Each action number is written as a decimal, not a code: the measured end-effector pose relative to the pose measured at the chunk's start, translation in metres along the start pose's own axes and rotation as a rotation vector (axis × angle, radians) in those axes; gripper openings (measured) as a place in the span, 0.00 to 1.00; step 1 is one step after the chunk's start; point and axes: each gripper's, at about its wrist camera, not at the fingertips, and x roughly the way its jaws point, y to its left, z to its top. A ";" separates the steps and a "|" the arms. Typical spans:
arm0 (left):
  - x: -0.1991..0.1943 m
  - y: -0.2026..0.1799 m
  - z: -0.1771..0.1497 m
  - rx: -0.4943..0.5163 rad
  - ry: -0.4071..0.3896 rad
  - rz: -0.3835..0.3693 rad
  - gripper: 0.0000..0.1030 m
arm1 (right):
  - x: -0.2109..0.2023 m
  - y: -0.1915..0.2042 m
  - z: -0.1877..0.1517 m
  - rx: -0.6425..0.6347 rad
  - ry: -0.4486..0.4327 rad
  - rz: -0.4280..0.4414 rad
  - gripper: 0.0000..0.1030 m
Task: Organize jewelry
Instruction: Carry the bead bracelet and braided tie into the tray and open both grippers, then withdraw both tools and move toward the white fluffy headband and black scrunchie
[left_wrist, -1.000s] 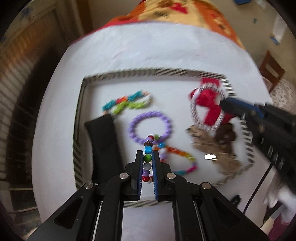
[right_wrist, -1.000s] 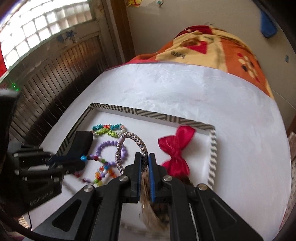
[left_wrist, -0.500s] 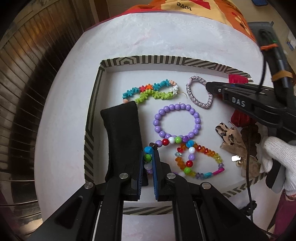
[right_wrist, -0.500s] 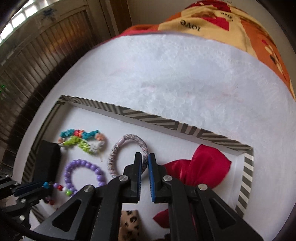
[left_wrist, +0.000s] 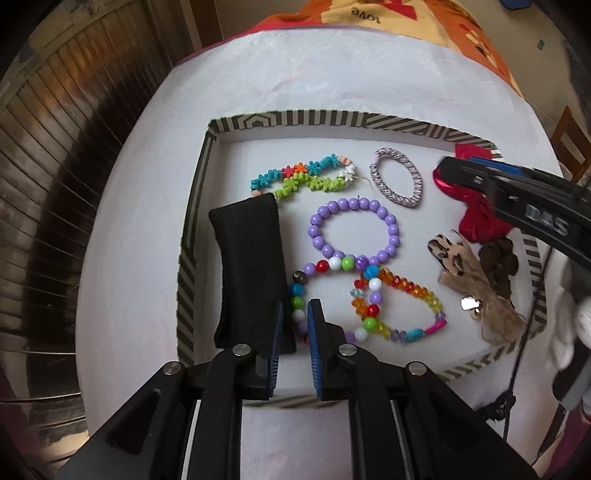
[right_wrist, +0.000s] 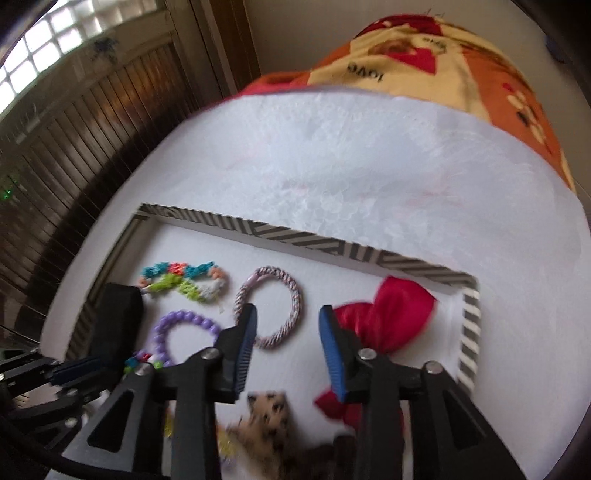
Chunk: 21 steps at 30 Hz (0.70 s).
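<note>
A white cloth (right_wrist: 369, 177) covers the surface; dark slatted wood panelling (right_wrist: 74, 147) rises behind. On it sits the striped tray (left_wrist: 192, 236) holding the jewelry. The left gripper (left_wrist: 295, 325) is clamped on the multicolour bead strand (left_wrist: 334, 264) beside the tray's black pouch (left_wrist: 251, 266). The right gripper (right_wrist: 288, 325), jaws just opening and empty, hovers near the braided bracelet (right_wrist: 291, 295).
</note>
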 end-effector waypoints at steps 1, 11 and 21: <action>-0.003 0.000 -0.002 0.007 -0.007 0.000 0.00 | -0.011 0.000 -0.005 0.004 -0.011 0.004 0.39; -0.047 -0.005 -0.032 0.034 -0.084 -0.036 0.00 | -0.103 0.006 -0.064 0.045 -0.102 -0.029 0.46; -0.074 -0.011 -0.053 0.080 -0.132 -0.050 0.06 | -0.149 0.014 -0.128 0.128 -0.136 -0.054 0.49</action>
